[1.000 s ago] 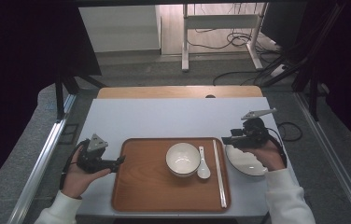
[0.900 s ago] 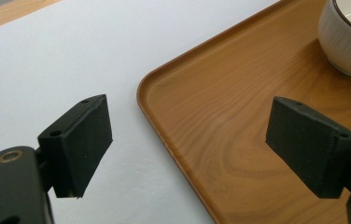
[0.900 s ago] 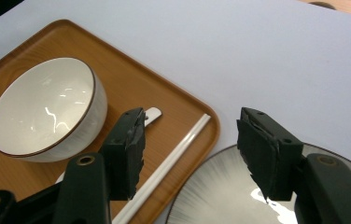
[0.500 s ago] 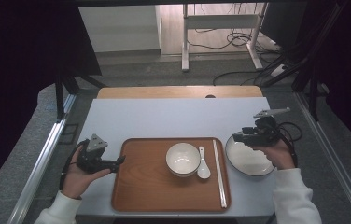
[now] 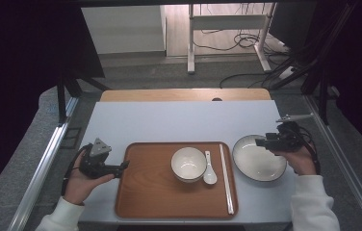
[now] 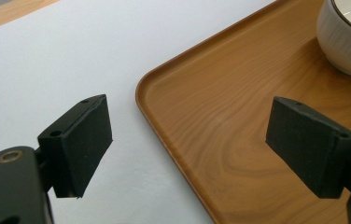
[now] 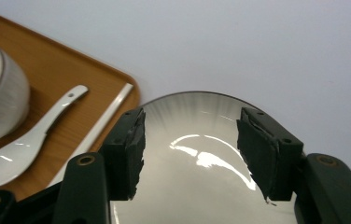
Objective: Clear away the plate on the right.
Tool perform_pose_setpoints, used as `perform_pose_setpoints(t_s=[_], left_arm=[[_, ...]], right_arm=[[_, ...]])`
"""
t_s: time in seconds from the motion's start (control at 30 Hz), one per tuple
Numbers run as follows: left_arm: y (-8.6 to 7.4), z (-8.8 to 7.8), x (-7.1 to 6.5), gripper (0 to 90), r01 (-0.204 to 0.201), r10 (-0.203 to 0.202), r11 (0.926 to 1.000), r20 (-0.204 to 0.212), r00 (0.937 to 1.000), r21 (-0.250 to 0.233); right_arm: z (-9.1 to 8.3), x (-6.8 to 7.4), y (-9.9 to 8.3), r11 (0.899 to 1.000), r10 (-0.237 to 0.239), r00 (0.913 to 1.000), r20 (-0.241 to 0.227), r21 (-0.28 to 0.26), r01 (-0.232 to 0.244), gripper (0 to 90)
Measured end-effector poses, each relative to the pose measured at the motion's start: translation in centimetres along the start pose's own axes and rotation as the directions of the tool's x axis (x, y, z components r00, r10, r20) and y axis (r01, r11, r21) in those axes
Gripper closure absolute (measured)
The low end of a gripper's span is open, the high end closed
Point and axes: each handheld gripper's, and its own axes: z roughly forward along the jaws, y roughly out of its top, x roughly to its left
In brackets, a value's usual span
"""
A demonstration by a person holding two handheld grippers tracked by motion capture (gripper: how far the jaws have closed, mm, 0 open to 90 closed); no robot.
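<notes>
Two grippers hang with jaws spread, neither pinching anything. Right gripper [image 5: 265, 142] hovers over the round plate [image 5: 258, 159], which lies flat below its pads, dark rim just right of the tray [image 5: 169, 202] edge, open table beyond. Left gripper [image 5: 121, 166] straddles the tray's near-left corner, bowl [image 5: 188, 163] ahead.

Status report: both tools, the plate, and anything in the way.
Left tool open at tray edge. Right tool open over plate, not gripping. Plate on table beside tray. Nothing blocking.
</notes>
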Motion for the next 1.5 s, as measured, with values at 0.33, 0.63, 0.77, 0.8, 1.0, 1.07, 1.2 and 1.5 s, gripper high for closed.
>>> perform_pose_setpoints(t_s=[0.33, 0.63, 0.77, 0.8, 1.0, 1.07, 1.2, 1.5], left_arm=[[0.0, -0.1, 0.0, 13.9, -0.005, 0.005, 1.0000, -0.002, 1.0000, 0.001], [0.0, 0.0, 0.0, 13.9, -0.003, 0.003, 1.0000, -0.004, 1.0000, 0.003], [0.0, 0.0, 0.0, 14.0, -0.004, 0.004, 1.0000, -0.003, 1.0000, 0.006], [0.0, 0.0, 0.0, 13.9, -0.004, 0.004, 1.0000, -0.004, 1.0000, 0.006], [-0.1, 0.0, 0.1, 14.0, 0.002, -0.002, 1.0000, -0.007, 1.0000, 0.000], [-0.1, 0.0, 0.1, 14.0, 0.001, -0.001, 1.0000, -0.007, 1.0000, 0.001], [-0.1, 0.1, 0.1, 14.0, 0.001, -0.001, 1.0000, -0.006, 1.0000, 0.003], [-0.1, 0.0, 0.0, 14.0, -0.001, 0.001, 1.0000, -0.007, 1.0000, 0.002]], right_arm=[[0.2, -2.5, -1.2, 0.996, 0.069, 0.9962, 0.053, 0.057, -0.072, 41.5], [0.5, -4.6, -2.7, 0.985, 0.145, 0.9861, 0.081, 0.081, -0.152, 41.5], [0.8, -5.1, -3.1, 0.981, 0.159, 0.9831, 0.091, 0.098, -0.168, 41.5], [0.9, -5.2, -3.2, 0.980, 0.162, 0.9822, 0.094, 0.101, -0.172, 41.4], [1.4, -5.9, -3.9, 0.969, 0.199, 0.9756, 0.092, 0.131, -0.210, 42.6], [1.7, -6.3, -4.2, 0.962, 0.217, 0.9728, 0.081, 0.153, -0.227, 43.9], [2.0, -6.5, -4.5, 0.953, 0.240, 0.9690, 0.056, 0.176, -0.247, 47.0], [2.9, -6.5, -4.9, 0.937, 0.260, 0.9651, 0.032, 0.232, -0.260, 55.1]])
